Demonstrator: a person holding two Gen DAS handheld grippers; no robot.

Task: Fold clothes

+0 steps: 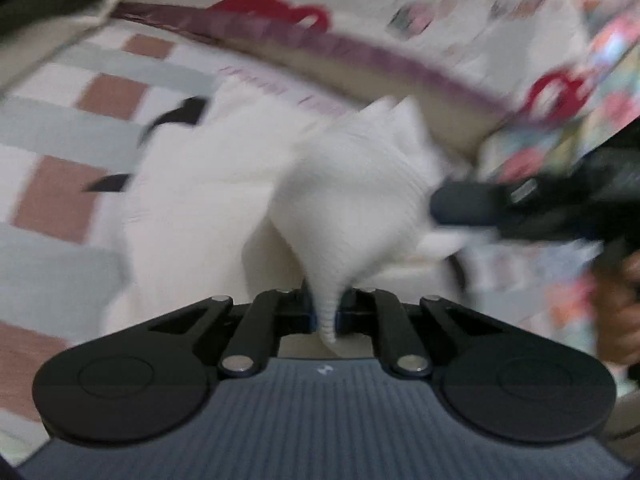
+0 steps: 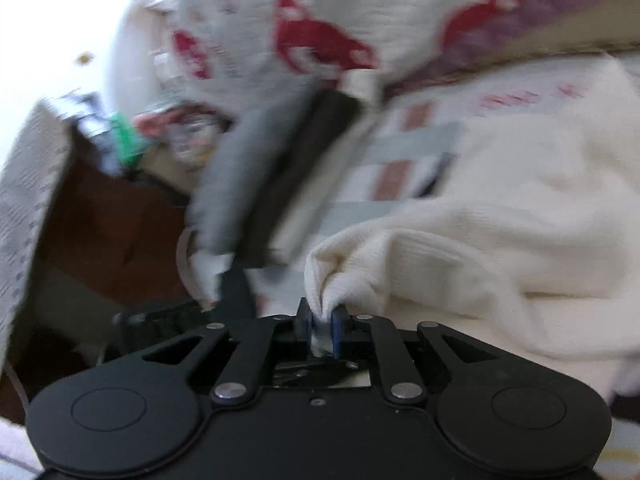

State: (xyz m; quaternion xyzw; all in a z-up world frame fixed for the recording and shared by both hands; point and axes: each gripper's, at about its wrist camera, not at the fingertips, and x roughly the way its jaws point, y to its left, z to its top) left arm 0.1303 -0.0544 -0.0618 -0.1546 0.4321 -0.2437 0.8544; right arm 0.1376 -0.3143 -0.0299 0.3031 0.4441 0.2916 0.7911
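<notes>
A white ribbed knit garment [image 1: 224,200] lies bunched on a checked bed cover [image 1: 60,128]. In the left wrist view my left gripper [image 1: 326,314] is shut on a pinched corner of it, and the cloth rises from the jaws in a cone. My right gripper [image 1: 460,208] comes in from the right, against the same bunch of cloth, with a hand [image 1: 618,300] behind it. In the right wrist view the right gripper [image 2: 322,322] has a fold of the white garment [image 2: 460,264] squeezed between its blue pads [image 2: 339,326]. Both views are blurred.
A white blanket with red figures and a purple border [image 1: 280,28] lies across the back. A stack of folded grey and black clothes [image 2: 256,168] sits to the left of the garment. Beyond the bed's edge at the left are a brown floor [image 2: 100,232] and clutter.
</notes>
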